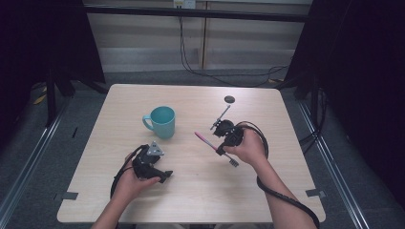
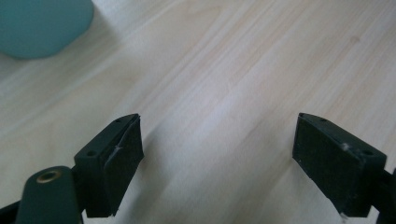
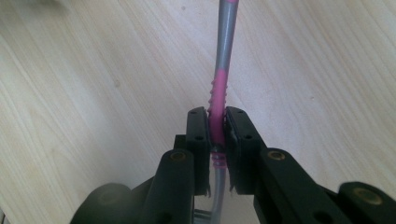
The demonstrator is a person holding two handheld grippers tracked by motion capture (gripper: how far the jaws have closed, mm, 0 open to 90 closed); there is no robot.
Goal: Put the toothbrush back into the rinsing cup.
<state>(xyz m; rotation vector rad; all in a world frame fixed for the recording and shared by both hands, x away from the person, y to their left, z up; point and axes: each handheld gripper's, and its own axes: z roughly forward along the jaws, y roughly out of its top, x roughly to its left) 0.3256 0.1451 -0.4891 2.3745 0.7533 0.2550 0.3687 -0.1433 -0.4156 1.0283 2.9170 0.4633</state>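
Right gripper view shows the toothbrush (image 3: 218,95) clamped at its pink ribbed grip between the right gripper (image 3: 216,135) jaws, its grey-and-pink handle running out above the light wooden table (image 3: 93,93). High view has it held right of centre, near a teal mug (image 1: 162,121). Left gripper (image 2: 217,154) jaws stand wide apart over bare wood, nothing between them.
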